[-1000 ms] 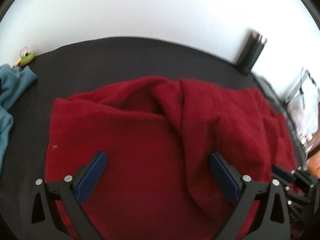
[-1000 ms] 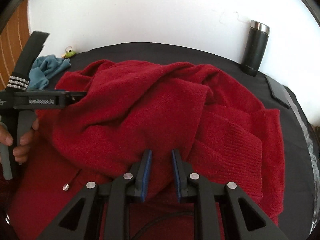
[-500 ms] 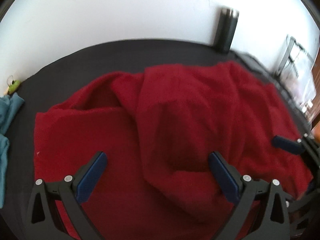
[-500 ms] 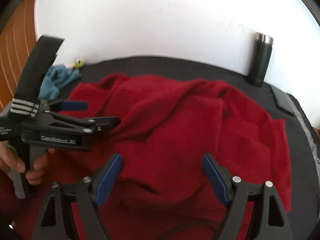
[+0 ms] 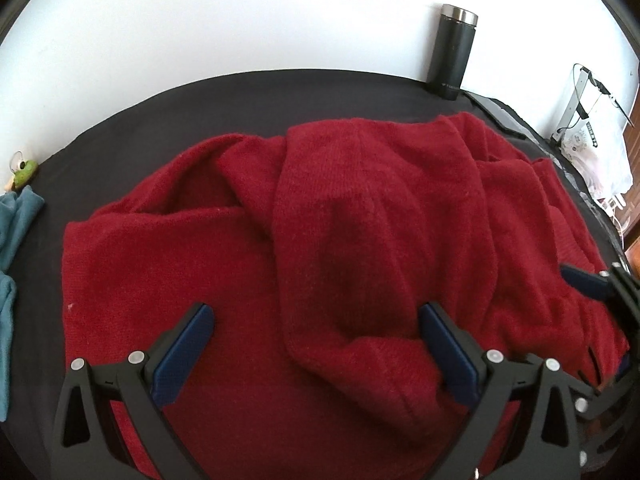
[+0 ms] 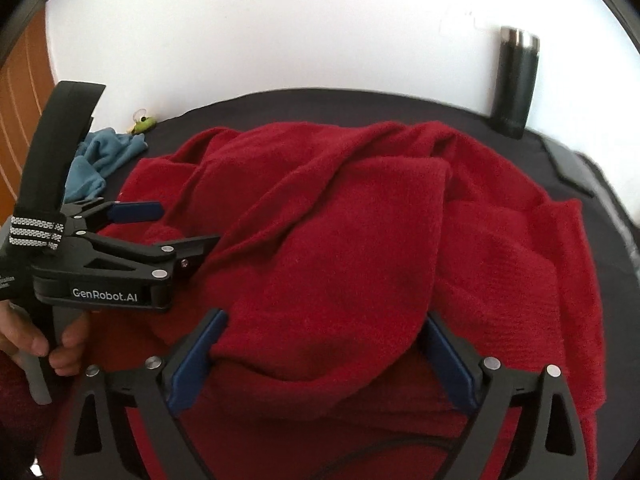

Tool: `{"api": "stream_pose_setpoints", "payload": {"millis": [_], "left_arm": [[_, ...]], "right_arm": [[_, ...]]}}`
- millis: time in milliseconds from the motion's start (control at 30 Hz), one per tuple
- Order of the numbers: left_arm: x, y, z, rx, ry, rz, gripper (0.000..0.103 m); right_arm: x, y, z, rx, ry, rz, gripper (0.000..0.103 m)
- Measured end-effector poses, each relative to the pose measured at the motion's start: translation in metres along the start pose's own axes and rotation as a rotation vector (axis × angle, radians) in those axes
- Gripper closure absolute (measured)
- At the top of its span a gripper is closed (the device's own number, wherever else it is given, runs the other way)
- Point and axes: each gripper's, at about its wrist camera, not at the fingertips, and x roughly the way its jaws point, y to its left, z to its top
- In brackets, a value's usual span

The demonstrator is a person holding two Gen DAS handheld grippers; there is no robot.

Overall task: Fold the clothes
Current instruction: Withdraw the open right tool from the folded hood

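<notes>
A dark red knit sweater [image 5: 360,220] lies rumpled on a black table cover [image 5: 200,104], with one part folded over the middle. It also fills the right wrist view [image 6: 360,240]. My left gripper [image 5: 316,344] is open and empty, just above the sweater's near part. My right gripper [image 6: 324,356] is open, its jaws on either side of a fold of the sweater without gripping it. The left gripper shows at the left of the right wrist view [image 6: 160,228]; the right gripper's tip shows at the right of the left wrist view [image 5: 588,280].
A dark metal flask [image 5: 454,56] stands at the back by the white wall; it also shows in the right wrist view [image 6: 516,80]. A teal cloth [image 6: 104,160] and a small green toy [image 6: 144,124] lie at the back left. A flat black object [image 6: 572,168] lies at the right.
My right gripper was shut on a fold of the sweater, then opened and let it go. My left gripper stayed open and swung right across the sweater.
</notes>
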Motion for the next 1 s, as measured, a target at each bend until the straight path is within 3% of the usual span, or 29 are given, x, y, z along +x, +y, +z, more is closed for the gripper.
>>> {"api": "stream_pose_setpoints", "payload": {"millis": [200,333,467,633,800,1000], "left_arm": [[-0.04,0.007,-0.024,-0.011,-0.019,0.044,0.001],[-0.064,0.01,-0.055,0.005,-0.017,0.051,0.001],[-0.065,0.01,-0.088,-0.012,0.028,0.05,0.001],[-0.064,0.013,-0.106,-0.047,0.033,0.059,0.001],[-0.064,0.017,-0.107,-0.073,0.029,0.06,0.001],[-0.079,0.032,-0.118,-0.108,0.015,0.039,0.001]], "right_arm": [[-0.062,0.014,-0.01,-0.082,-0.072,-0.011,0.006],[-0.077,0.009,-0.03,-0.063,-0.038,0.056,0.006],[-0.07,0.007,-0.055,-0.05,0.011,0.062,0.006],[-0.046,0.013,-0.079,-0.063,0.095,0.032,0.005],[-0.041,0.017,-0.083,-0.088,0.096,0.013,0.005],[-0.055,-0.002,-0.085,0.023,0.026,0.059,0.005]]}}
